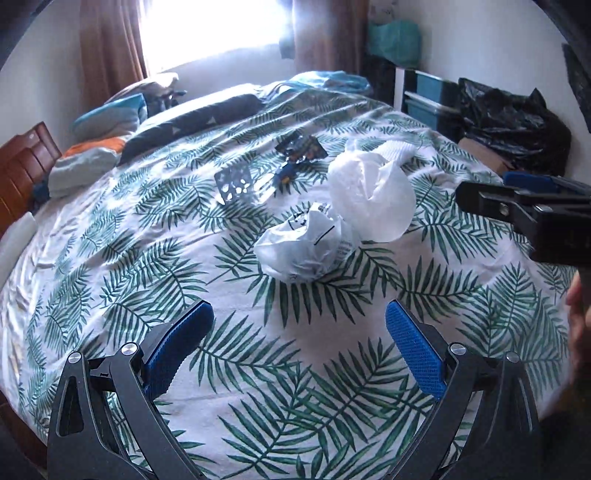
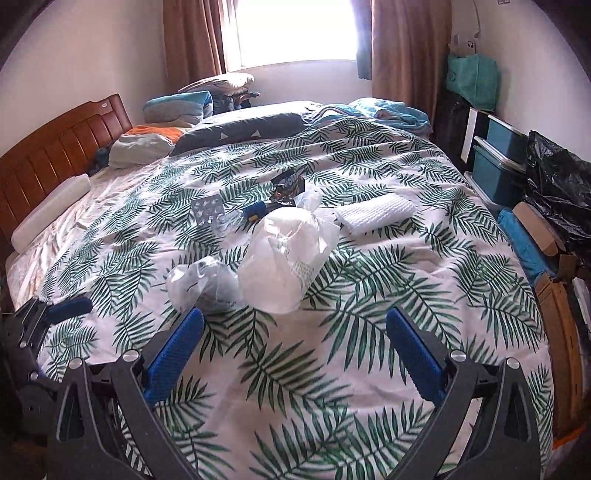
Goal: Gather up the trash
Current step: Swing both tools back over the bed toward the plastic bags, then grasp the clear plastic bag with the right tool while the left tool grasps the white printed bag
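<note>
Both grippers, left (image 1: pixel 299 321) and right (image 2: pixel 294 328), hovered with jaws apart over a bed (image 2: pixel 369 332), light crinkly plastic bags (image 2: pixel 280 254) at twelve o'clock, probably best pinched at a fold.

Home bedroom: bed (image 2: pixel 369 266), wooden headboard (image 2: pixel 55 158), pillows (image 2: pixel 240 127), curtained window (image 2: pixel 295 29); likely lived-in.

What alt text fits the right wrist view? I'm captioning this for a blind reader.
Open right tongs hover above a leaf-print bedspread, facing two crumpled plastic bags, a blister pack and a dark wrapper. The left tongs show at the left edge.
</note>
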Tool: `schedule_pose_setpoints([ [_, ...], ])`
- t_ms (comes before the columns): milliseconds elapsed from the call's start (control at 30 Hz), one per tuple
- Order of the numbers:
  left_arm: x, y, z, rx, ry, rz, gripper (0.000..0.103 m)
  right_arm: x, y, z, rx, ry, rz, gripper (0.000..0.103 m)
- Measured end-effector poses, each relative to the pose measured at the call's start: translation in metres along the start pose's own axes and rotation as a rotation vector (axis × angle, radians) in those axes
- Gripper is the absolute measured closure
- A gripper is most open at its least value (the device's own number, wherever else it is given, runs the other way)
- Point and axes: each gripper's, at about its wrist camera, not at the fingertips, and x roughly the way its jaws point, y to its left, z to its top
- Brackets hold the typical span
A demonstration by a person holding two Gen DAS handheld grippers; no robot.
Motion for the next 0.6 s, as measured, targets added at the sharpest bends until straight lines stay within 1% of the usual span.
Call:
schedule_pose_setpoints([
  [100,0.007,0.004,0.002,-0.016,-0.004,0.001,0.006,0.03,0.005,0.017,-0.004,0.018,-0.024,0.005],
  [200,0.013,0.008,0.004,-0.033,0.0,-0.001,0.006,0.063,0.011,0.029,-0.01,0.055,-0.042,0.005],
  [433,0.023,0.018,0.003,-0.048,0.012,0.003,0.006,0.113,0.025,0.041,-0.053,0.088,-0.086,0.006],
  [500,0.026,0.021,0.003,-0.059,0.013,-0.002,0.006,0.126,0.025,0.043,-0.058,0.108,-0.099,0.009],
  [533,0.028,0.022,0.003,-0.064,0.012,-0.004,0.006,0.135,0.023,0.044,-0.057,0.129,-0.107,0.018],
  [567,0.03,0.022,0.004,-0.068,0.011,-0.009,0.006,0.142,0.02,0.043,-0.052,0.149,-0.105,0.024],
  [600,0.033,0.022,0.006,-0.071,0.009,-0.012,0.006,0.148,0.017,0.042,-0.046,0.173,-0.101,0.026],
])
